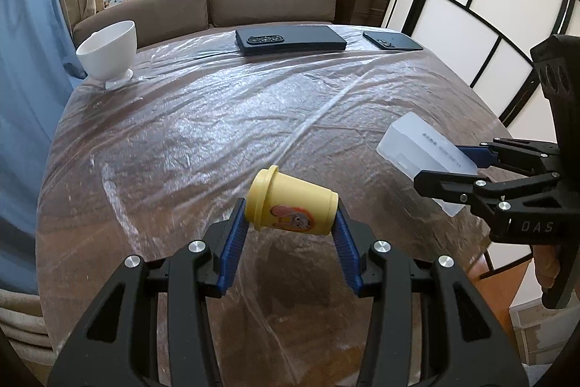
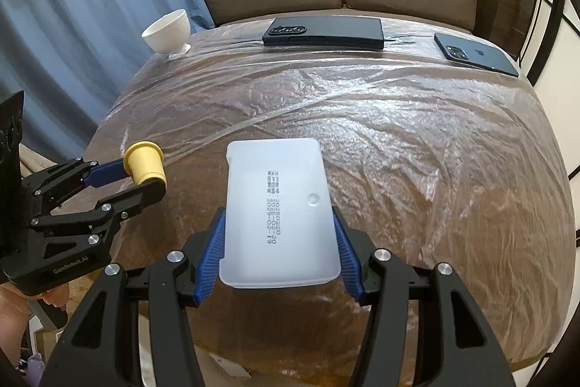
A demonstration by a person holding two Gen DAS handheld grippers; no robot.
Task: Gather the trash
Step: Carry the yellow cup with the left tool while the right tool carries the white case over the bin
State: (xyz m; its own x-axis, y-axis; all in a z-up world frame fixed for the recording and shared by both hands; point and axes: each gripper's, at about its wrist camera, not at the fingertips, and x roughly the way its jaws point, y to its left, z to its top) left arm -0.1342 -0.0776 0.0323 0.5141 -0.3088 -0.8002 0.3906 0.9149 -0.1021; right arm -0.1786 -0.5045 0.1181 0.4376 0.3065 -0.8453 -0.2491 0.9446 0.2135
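Observation:
My left gripper (image 1: 290, 216) is shut on a small yellow cup (image 1: 290, 204) with a cartoon sticker, held sideways above the near part of the table. It shows in the right wrist view too (image 2: 145, 164), at the left. My right gripper (image 2: 279, 242) is shut on a flat white plastic tray (image 2: 277, 209) with printed text, held bottom up above the table. In the left wrist view the tray (image 1: 422, 151) and right gripper (image 1: 449, 165) are at the right.
The round table (image 1: 203, 118) is covered with clear plastic film. A white bowl (image 1: 108, 51) stands at its far left. A black phone (image 1: 290, 40) and a dark blue phone (image 2: 475, 53) lie at the far edge. A brown sofa (image 1: 253, 0) is behind.

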